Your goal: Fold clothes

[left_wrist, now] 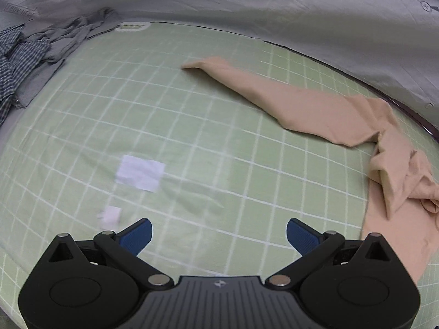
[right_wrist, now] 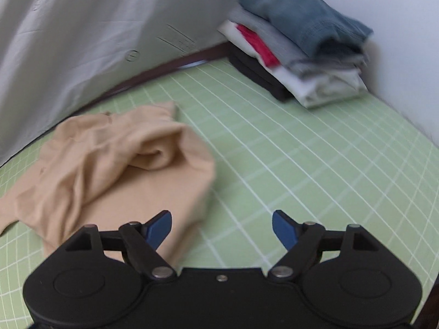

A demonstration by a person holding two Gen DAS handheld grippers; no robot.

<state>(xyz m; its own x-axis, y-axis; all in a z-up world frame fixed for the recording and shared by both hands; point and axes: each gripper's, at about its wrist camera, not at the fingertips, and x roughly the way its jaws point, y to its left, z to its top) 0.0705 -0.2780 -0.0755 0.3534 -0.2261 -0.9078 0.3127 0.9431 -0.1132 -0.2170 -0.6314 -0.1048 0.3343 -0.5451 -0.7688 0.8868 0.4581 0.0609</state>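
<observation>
A beige long-sleeved garment [left_wrist: 315, 109] lies on the green gridded sheet [left_wrist: 164, 126], one sleeve stretched toward the far middle, its body crumpled at the right. My left gripper [left_wrist: 219, 235] is open and empty, above the sheet, left of the garment. In the right wrist view the same beige garment [right_wrist: 109, 164] lies rumpled at the left. My right gripper [right_wrist: 222, 230] is open and empty; its left fingertip [right_wrist: 160, 229] is over the garment's near edge.
A stack of folded clothes [right_wrist: 296, 44] stands at the far right corner by the white wall. A heap of checked and grey clothes [left_wrist: 30, 54] lies at the far left. White paper scraps [left_wrist: 140, 172] lie on the sheet. A grey cloth [left_wrist: 247, 8] hangs behind.
</observation>
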